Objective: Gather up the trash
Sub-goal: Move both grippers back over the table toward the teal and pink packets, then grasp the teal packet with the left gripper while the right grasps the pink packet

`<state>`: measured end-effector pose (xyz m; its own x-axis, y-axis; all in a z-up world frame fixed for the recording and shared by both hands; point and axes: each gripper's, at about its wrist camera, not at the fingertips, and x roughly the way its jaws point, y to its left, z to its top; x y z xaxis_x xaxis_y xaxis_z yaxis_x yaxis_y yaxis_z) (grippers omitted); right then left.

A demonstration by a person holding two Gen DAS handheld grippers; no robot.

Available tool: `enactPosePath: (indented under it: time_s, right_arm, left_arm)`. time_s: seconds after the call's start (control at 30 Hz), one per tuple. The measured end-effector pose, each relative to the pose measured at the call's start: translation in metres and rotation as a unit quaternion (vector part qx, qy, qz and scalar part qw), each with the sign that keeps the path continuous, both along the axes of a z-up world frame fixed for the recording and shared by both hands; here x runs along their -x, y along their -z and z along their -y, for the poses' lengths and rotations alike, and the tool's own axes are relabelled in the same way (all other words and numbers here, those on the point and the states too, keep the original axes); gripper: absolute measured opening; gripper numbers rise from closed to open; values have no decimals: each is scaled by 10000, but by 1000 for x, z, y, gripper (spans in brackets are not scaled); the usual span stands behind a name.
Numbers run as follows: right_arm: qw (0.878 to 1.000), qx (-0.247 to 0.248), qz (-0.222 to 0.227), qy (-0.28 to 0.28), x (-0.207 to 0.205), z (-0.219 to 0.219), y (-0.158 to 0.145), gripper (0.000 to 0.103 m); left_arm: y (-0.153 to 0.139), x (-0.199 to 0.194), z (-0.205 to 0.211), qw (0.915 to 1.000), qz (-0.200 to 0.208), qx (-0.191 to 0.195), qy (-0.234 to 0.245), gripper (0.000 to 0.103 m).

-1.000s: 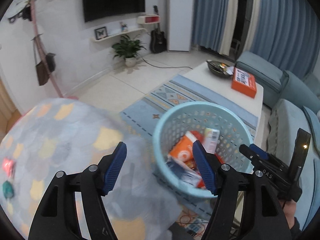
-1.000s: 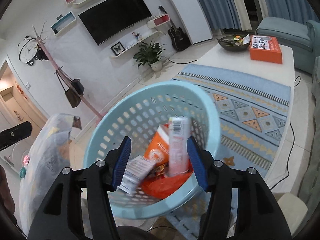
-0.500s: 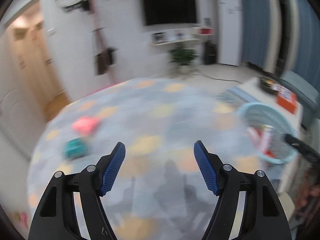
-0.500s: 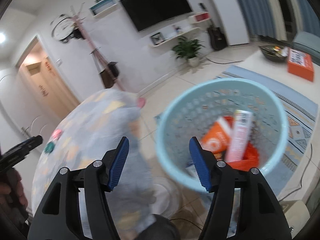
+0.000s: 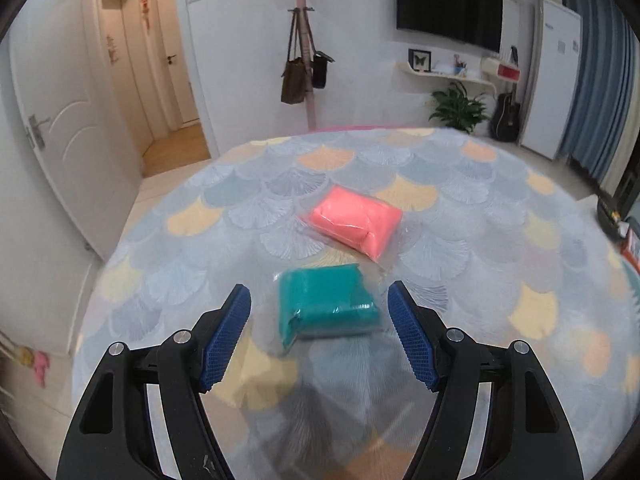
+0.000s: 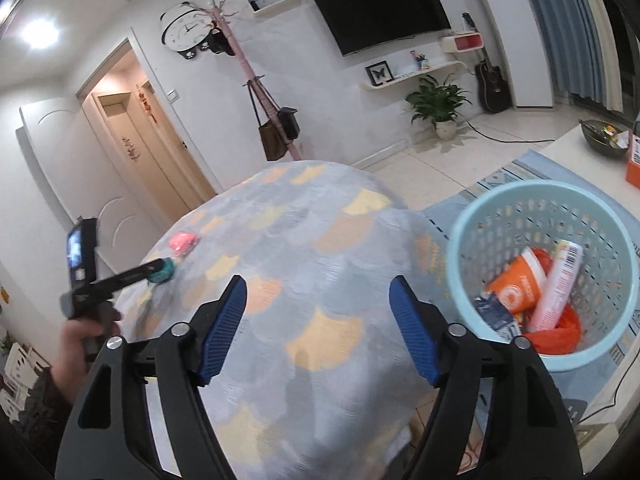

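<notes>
Between left tool's (image 5: 319, 334) spread fingers, teal packet (image 5: 326, 306).

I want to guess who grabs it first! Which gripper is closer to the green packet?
Left. The left gripper is open right at the green packet, a finger on each side. The right gripper is open over the near part of the table, far from it.

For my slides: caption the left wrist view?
Open left gripper lined up on teal packet, pink packet behind, on the table.
</notes>
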<state>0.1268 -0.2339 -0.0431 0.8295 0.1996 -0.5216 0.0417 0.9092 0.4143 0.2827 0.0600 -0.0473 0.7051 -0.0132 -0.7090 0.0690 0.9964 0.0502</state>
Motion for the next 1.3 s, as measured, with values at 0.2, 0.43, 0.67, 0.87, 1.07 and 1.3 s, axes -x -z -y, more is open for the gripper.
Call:
enactPosePath:
  time_s: [0.2,0.43,0.67,0.87,1.07,1.3]
  right_arm:
    - [9993,216,129,-270,-19,-32,-20,76]
    - [9956,473,335,-743,-59,-84,-51,82]
    - [9729,1695,-409,-1519,-162,-183,-50,84]
    - [9354,2726,-649,-2156,-234,-261,-19,84]
    - [9160,2953,-600,-2647,-259,-307,0,84]
    - [9288,2741,-1011,-2279,-267,-294,24,53]
  left_arm:
    - [21,-9,-14,9991,-321,253,137,50]
    - [15,31,-54,9969,-293,729,46,46]
    - [27,65,-79,9940,-260,1057,-71,48]
    - [29,61,-88,9897,-234,1410,-66,48]
    - [32,62,-98,9853,-201,1693,-37,48]
    - [32,62,-98,9850,-200,1714,-31,48]
